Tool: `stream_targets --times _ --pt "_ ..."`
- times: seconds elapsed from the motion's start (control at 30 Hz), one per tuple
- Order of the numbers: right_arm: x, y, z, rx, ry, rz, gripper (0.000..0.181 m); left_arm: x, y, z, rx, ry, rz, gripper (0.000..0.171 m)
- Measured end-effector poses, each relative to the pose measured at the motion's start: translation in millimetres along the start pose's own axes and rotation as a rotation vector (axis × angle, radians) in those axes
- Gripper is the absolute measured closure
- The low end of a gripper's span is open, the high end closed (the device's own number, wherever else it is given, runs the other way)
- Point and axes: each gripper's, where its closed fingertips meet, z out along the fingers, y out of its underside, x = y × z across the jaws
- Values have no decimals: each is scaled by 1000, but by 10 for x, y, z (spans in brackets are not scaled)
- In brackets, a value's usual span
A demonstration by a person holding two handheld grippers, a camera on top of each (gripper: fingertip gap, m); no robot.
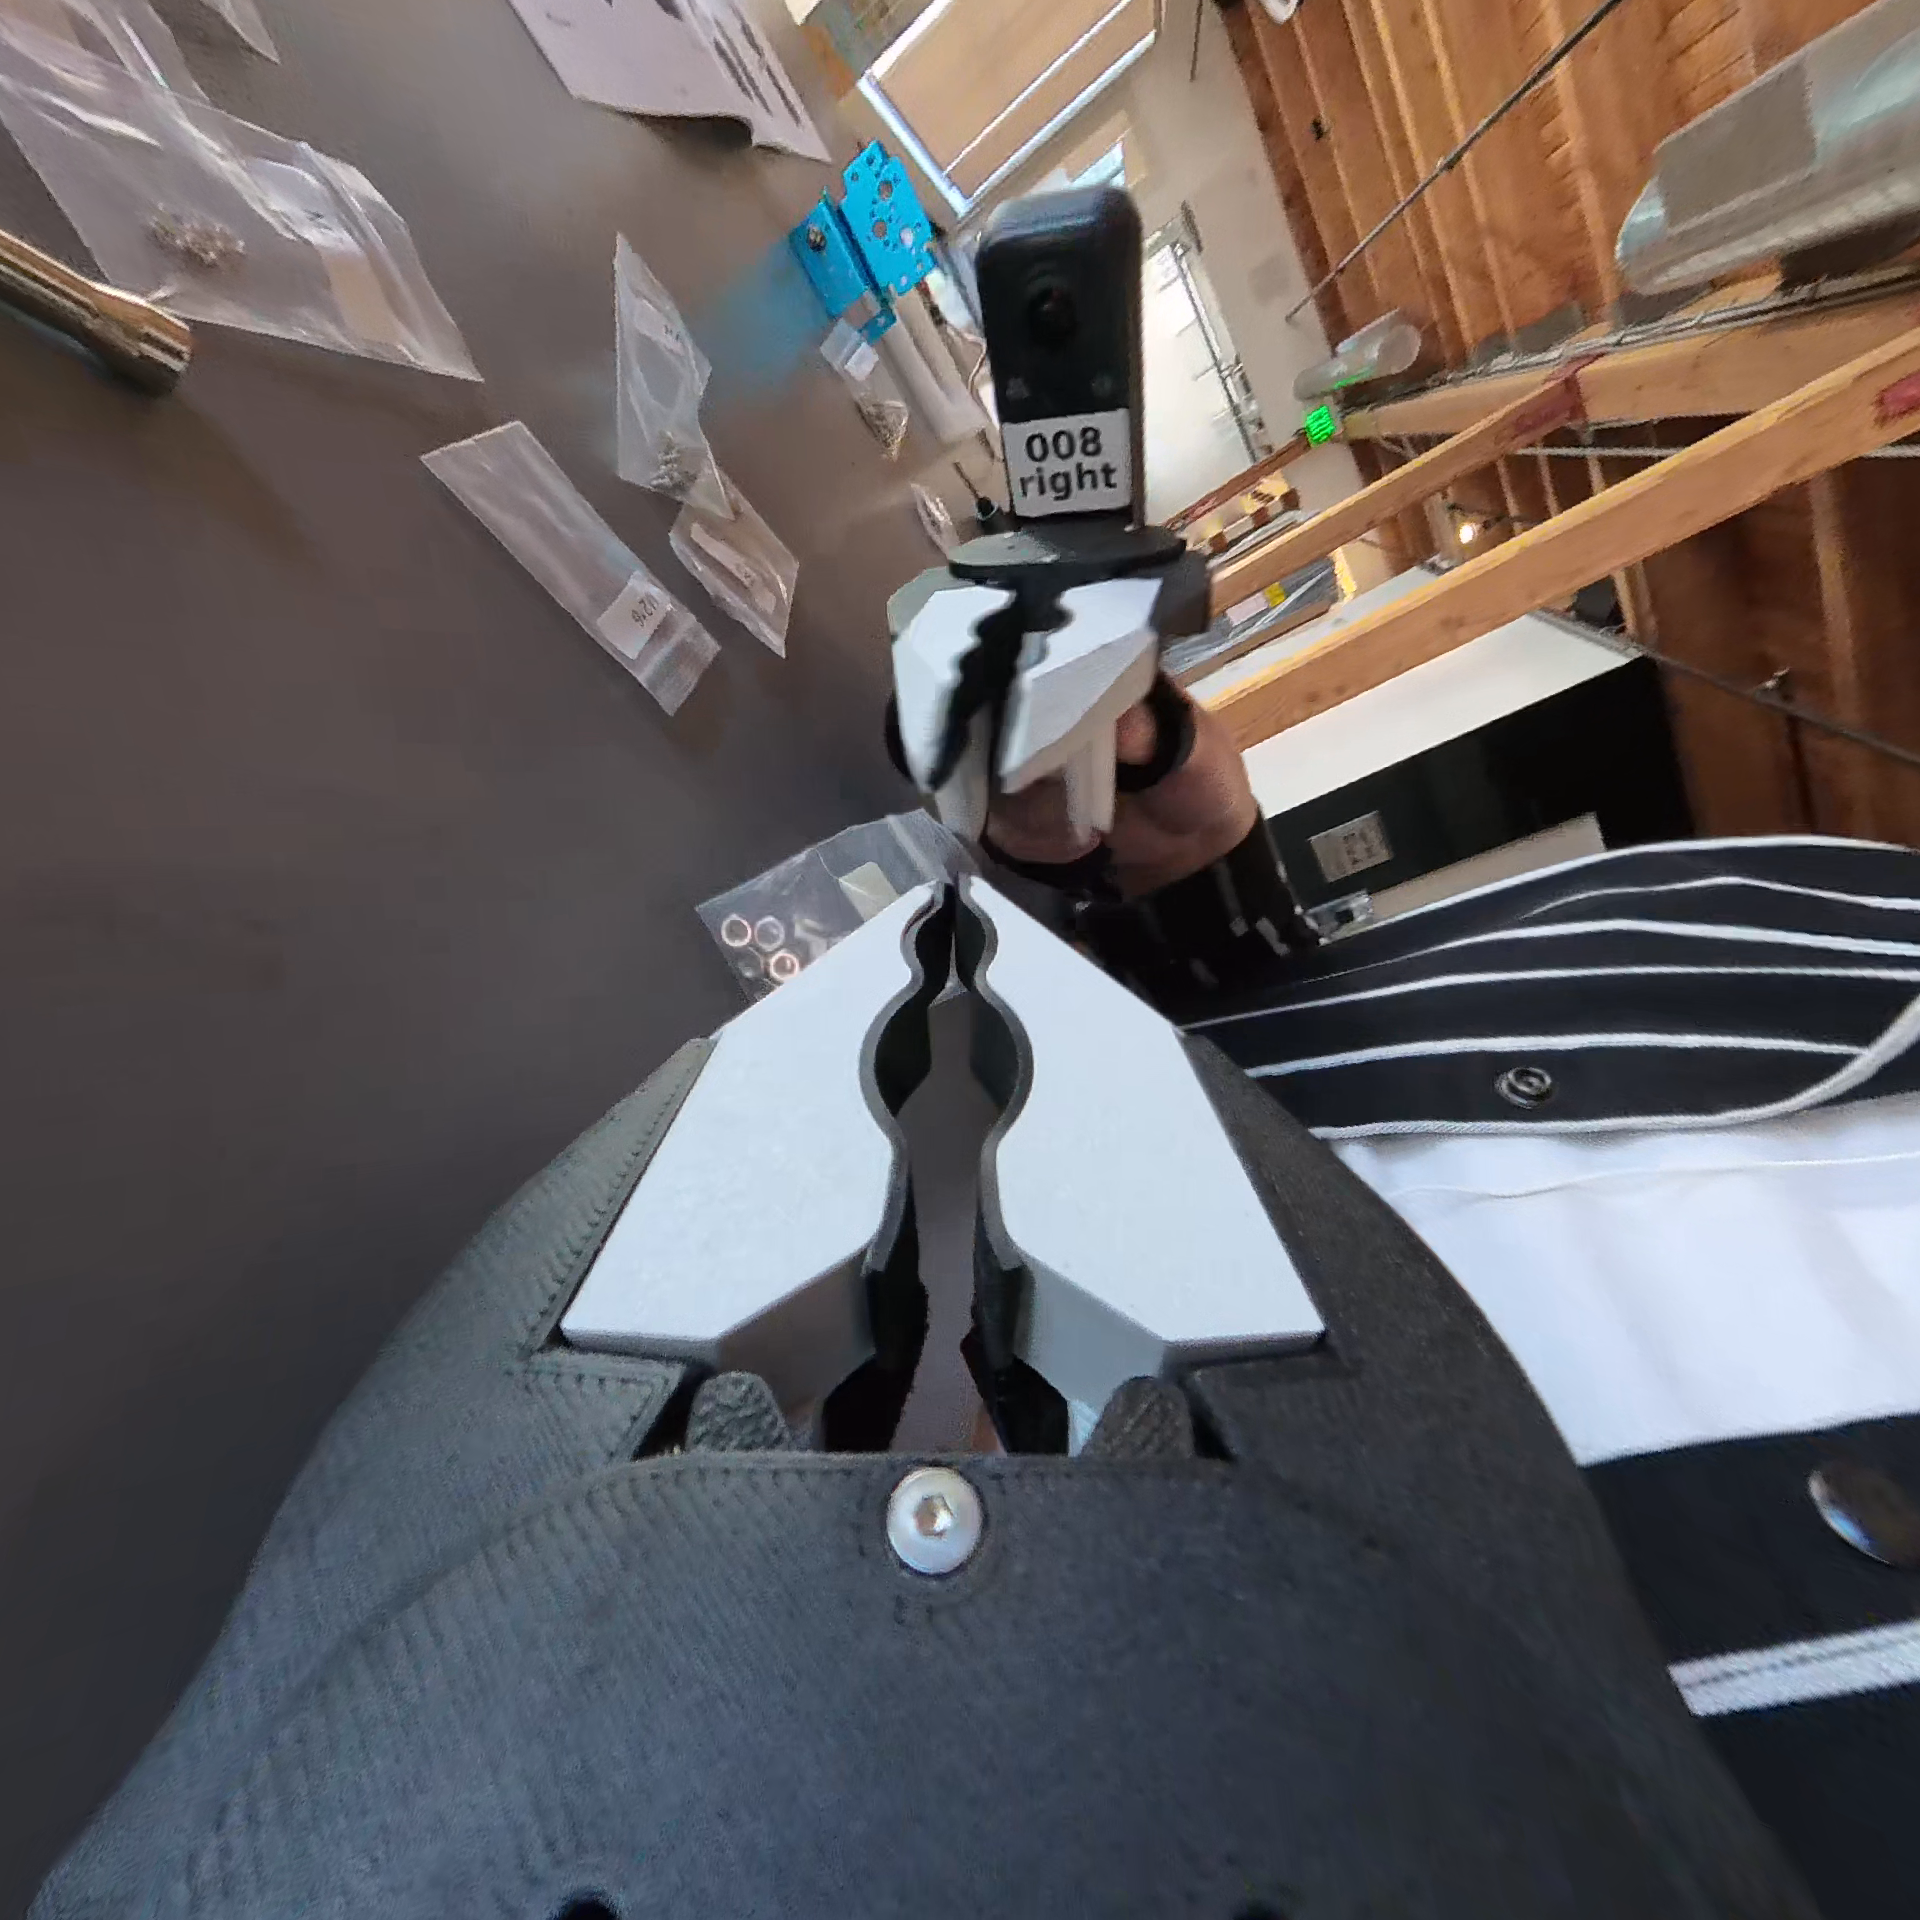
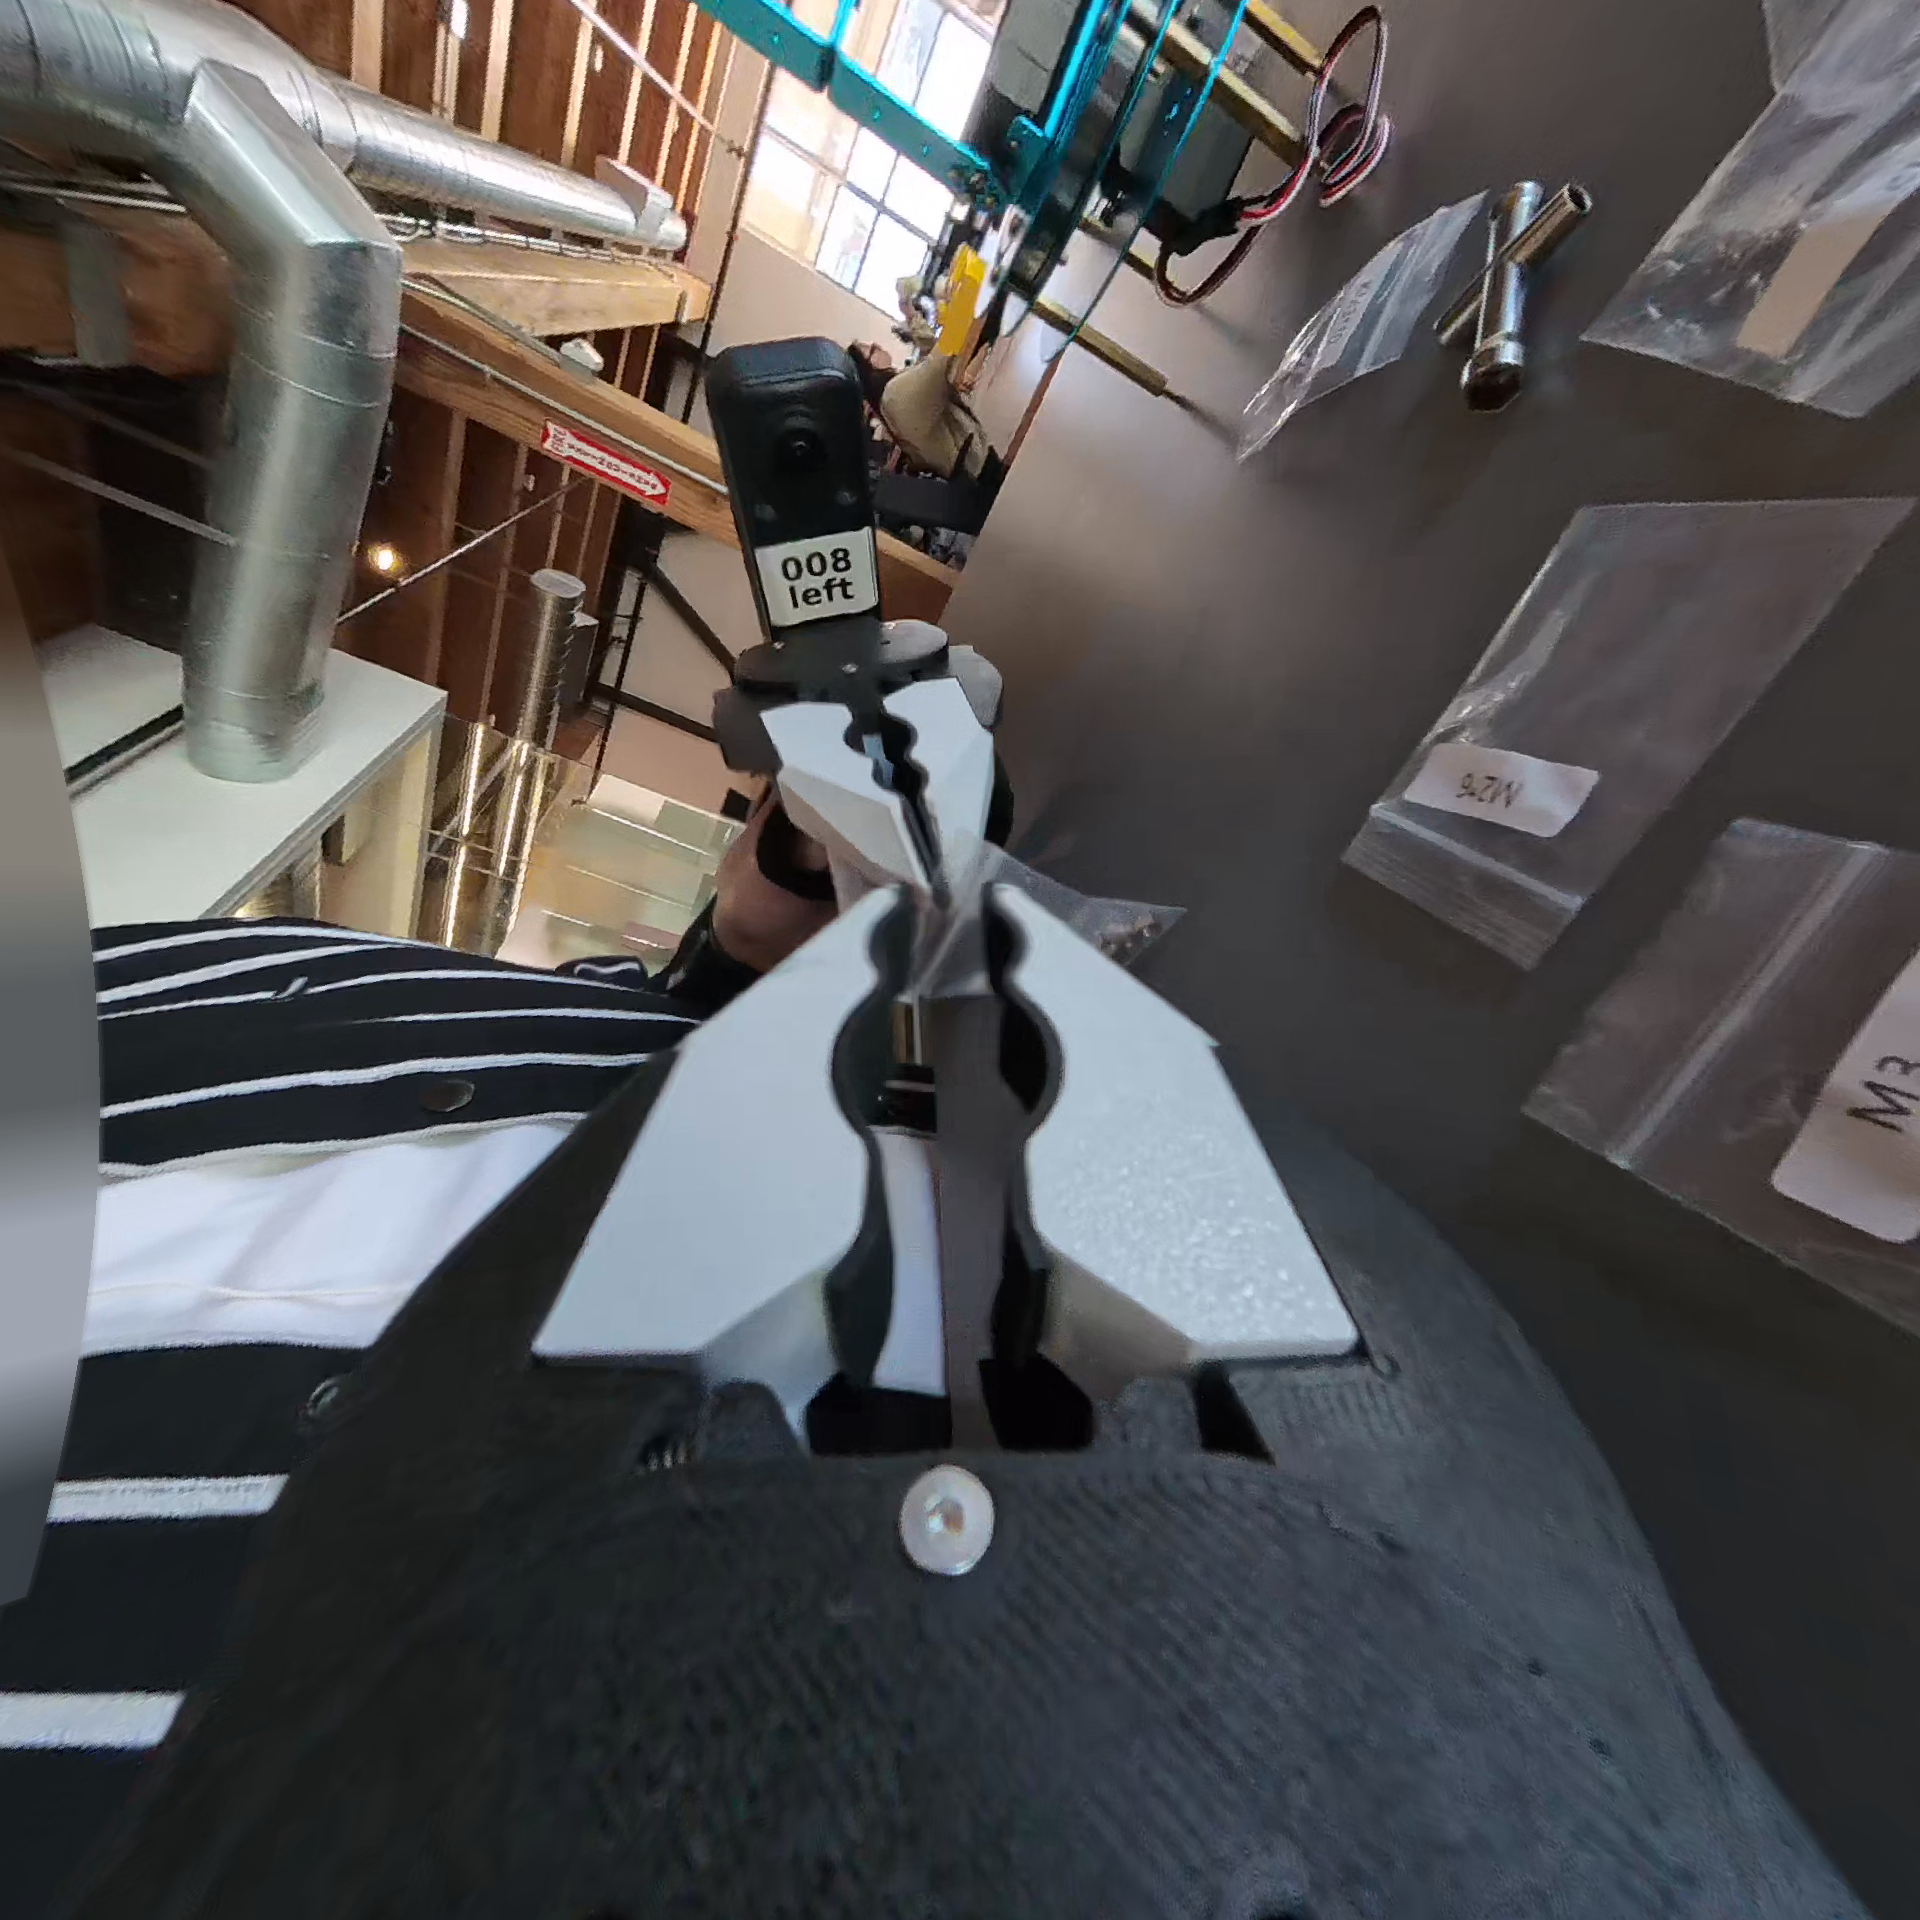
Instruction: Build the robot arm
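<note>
Nearest the lens, the left tongs (image 1: 954, 902) are pinched almost shut, their tips at the edge of a small clear bag (image 1: 805, 914) holding metal washers; whether they actually grip it is hard to tell. Opposite, the right tongs (image 2: 943, 914) stand narrow, with a crinkled corner of that clear bag (image 2: 961, 935) between their tips, just above the dark worktop (image 1: 260, 831). Such a bag looks light, limp and slippery, its washers weighing down one end, so the flat top edge seems the surest place to hold. More labelled bags (image 2: 1558, 748) lie well apart.
</note>
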Motion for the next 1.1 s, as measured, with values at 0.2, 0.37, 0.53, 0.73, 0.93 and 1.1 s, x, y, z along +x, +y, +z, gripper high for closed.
stream_targets --times 0.2,0.37,0.53,0.73,0.93,1.1 --pt "87 172 103 -102 120 -27 151 -2 28 171 -20 6 -12 171" --pt "95 199 39 -129 126 -29 173 -53 52 213 -49 -36 16 171" --pt "88 198 9 -124 81 -4 175 -36 46 233 -52 -15 7 171" --pt "102 215 0 -134 68 19 174 -39 56 240 -53 -18 9 171" --pt "115 227 25 -142 67 23 178 -26 27 240 -30 0 -5 171" --pt "89 199 27 -126 68 0 181 7 -2 218 -3 19 -6 171"
